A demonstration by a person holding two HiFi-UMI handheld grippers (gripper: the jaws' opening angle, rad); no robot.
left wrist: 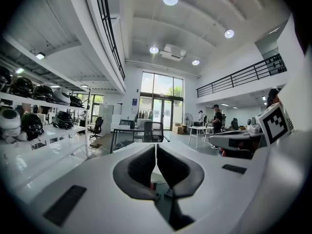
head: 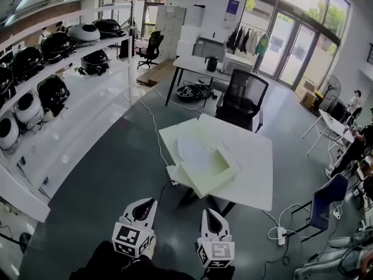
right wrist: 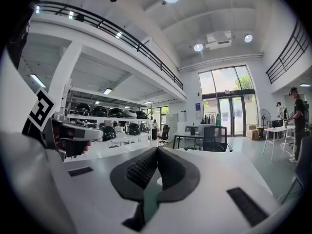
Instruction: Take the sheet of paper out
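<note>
In the head view a pale, shallow box [head: 217,177] lies open on the white table [head: 256,174], its lid [head: 173,134] folded back to the left. A white sheet of paper [head: 195,153] rests inside it. Both grippers are held low in front of me, well short of the table. My left gripper [head: 144,203] is shut with nothing in it; its dark pads meet at the tips in the left gripper view [left wrist: 156,146]. My right gripper [head: 210,213] is shut and empty too, its pads touching in the right gripper view [right wrist: 157,150].
A black office chair [head: 242,101] stands behind the table and a blue chair [head: 326,200] to its right. White shelving [head: 87,104] with several black and white helmets runs along the left. Cables and a power strip [head: 280,233] lie on the grey floor.
</note>
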